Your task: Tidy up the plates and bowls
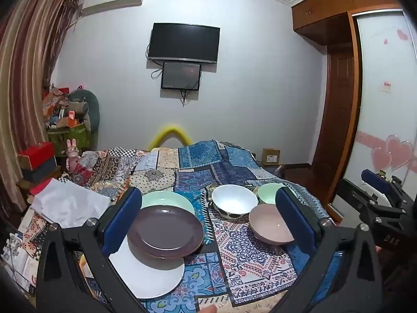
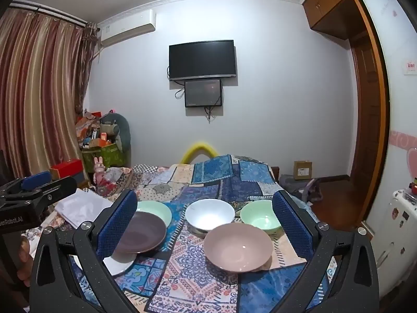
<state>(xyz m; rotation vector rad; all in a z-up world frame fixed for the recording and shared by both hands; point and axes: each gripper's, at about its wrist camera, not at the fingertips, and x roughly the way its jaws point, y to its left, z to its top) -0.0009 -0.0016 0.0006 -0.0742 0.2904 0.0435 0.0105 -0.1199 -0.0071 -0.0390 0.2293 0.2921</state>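
From the left wrist camera, the left gripper [image 1: 208, 208] hangs above a bed covered with a patchwork cloth [image 1: 250, 255] in blue, cream and red; its two blue-padded fingers [image 1: 122, 221] stand spread wide with nothing held between them. Between them on the cloth lies a round dark purple plate [image 1: 165, 230], resting partly on a flat white plate [image 1: 148, 276] whose left edge is hidden behind the left finger. Behind the purple one, a pale green plate [image 1: 168, 200] shows only its far half. To the right stand a white bowl with a dark patterned outside [image 1: 234, 202], a dusty pink bowl [image 1: 268, 224] cut off on its right by the right finger, and a mint green bowl [image 1: 268, 191] of which only a slice is visible. At the right edge the right gripper [image 1: 378, 182] appears from the side, one blue pad visible.

From the right wrist camera, the right gripper [image 2: 204, 221] also has its blue fingers [image 2: 117, 224] spread wide apart, empty, above the same cloth. The pink bowl [image 2: 238, 246] sits nearest, in full view; the white bowl [image 2: 209, 215] and the mint bowl [image 2: 260, 216] stand behind it, close together, and whether they touch is hard to tell. At the left the purple plate [image 2: 142, 234] overlaps the white plate [image 2: 120, 263], mostly covered by the finger, and the green plate [image 2: 155, 208] lies behind. The left gripper [image 2: 36, 180] juts in at the left edge, partly cut off.
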